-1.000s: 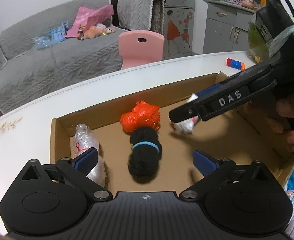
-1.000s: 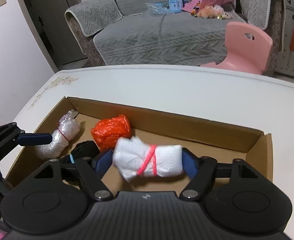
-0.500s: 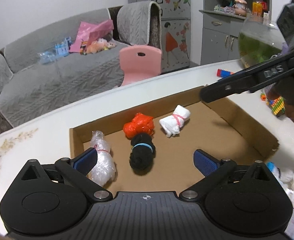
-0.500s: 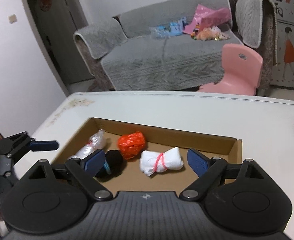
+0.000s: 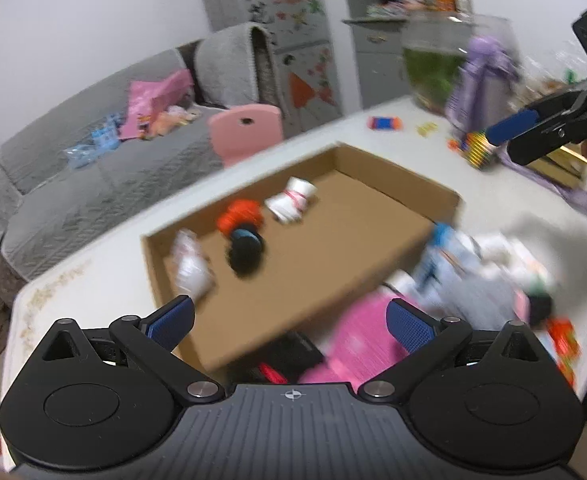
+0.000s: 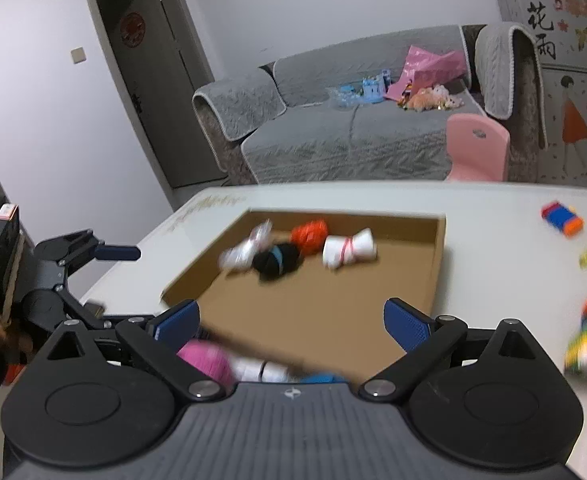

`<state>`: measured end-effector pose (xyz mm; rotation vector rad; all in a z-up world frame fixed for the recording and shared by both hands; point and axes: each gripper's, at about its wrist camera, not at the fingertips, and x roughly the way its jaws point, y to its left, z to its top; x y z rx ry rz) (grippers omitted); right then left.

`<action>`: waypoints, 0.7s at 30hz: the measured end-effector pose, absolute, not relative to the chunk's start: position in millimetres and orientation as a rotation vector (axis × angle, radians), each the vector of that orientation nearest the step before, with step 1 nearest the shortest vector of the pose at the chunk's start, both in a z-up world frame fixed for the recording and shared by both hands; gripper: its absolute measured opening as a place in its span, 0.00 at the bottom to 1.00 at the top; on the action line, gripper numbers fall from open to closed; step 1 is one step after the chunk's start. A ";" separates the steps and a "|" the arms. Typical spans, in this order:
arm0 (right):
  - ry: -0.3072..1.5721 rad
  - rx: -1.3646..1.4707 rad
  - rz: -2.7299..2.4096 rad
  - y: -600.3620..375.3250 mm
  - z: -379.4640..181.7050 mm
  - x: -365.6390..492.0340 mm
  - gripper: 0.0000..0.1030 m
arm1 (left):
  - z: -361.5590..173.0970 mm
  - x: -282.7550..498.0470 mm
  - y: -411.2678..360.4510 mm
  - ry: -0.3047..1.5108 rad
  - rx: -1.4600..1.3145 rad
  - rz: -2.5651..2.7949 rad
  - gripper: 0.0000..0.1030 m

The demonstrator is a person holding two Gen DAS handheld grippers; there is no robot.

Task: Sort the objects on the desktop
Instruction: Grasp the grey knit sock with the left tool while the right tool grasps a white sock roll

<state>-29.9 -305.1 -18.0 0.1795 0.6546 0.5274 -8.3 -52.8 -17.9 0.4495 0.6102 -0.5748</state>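
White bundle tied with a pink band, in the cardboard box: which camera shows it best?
The right wrist view: the white bundle tied with a pink band appears larger there, band plainly visible. The left wrist view shows it smaller, farther off and blurrier, in the cardboard box.

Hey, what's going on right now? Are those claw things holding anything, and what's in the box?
Left gripper open, empty. Right gripper open, empty. Cardboard box holds four bundles: clear, black, orange, white bundle. More clutter on the table beside the box; nothing blocking.

Black Chinese characters "桃花雨" run down the white, flower-decorated cabinet door; nothing else is legible.
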 end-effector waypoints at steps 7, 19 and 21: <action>0.704 0.153 0.542 -305.7 -44.1 -65.7 0.96 | -46.3 -55.6 -54.5 0.659 0.453 -0.633 1.00; 0.784 0.185 0.410 -321.6 -94.7 -65.2 0.85 | -76.7 -86.0 -85.3 0.696 0.416 -0.716 1.00; 0.784 0.185 0.385 -322.7 -98.1 -66.2 0.85 | -79.7 -84.5 -86.7 0.712 0.386 -0.732 1.00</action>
